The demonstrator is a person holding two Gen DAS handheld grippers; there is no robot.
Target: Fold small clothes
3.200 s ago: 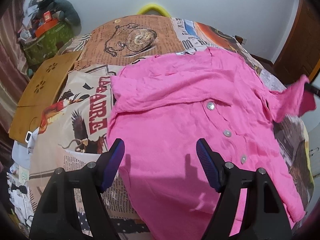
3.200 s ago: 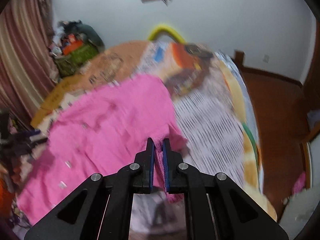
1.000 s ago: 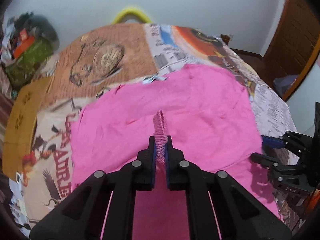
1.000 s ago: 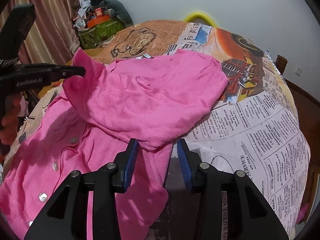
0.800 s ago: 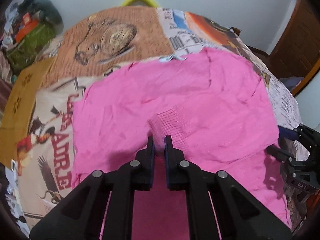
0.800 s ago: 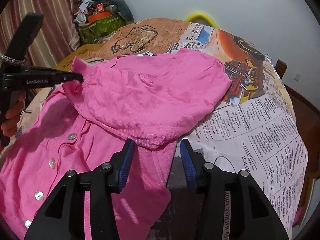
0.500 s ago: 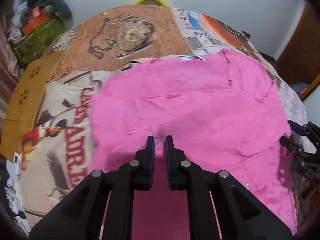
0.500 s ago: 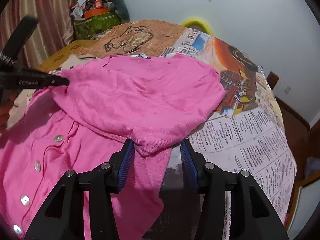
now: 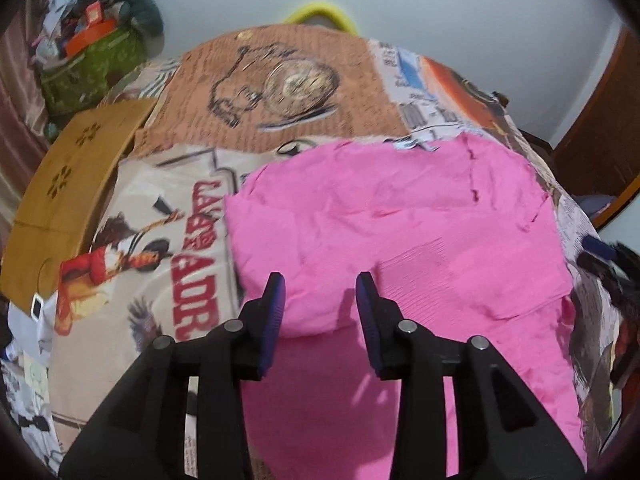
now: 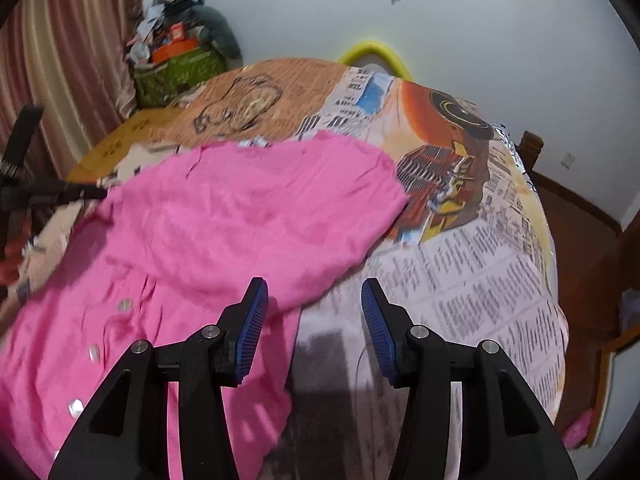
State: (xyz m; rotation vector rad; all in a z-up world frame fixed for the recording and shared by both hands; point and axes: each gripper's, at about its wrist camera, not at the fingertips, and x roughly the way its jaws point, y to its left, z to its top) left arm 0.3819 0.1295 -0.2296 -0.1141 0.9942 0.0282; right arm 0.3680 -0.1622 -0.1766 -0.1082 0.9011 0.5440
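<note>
Across the printed bed cover point(image 10: 480, 280) a pink cardigan point(image 9: 400, 232) is spread, its upper part already turned down over the body so that a ribbed cuff point(image 9: 424, 260) is seen lying on top. One fold is judged done; the buttoned lower front point(image 10: 96, 352) is left uncovered and further folds are still needed. Nothing is gripped by the left claw point(image 9: 320, 292), whose jaws are opening above the fold edge. The right claw point(image 10: 314, 300) is held parted and empty over the cardigan's side edge.

a printed bedspread point(image 9: 168, 208) covers the bed, with a cluttered green basket point(image 10: 176, 70) by the curtain point(image 10: 60, 60).
</note>
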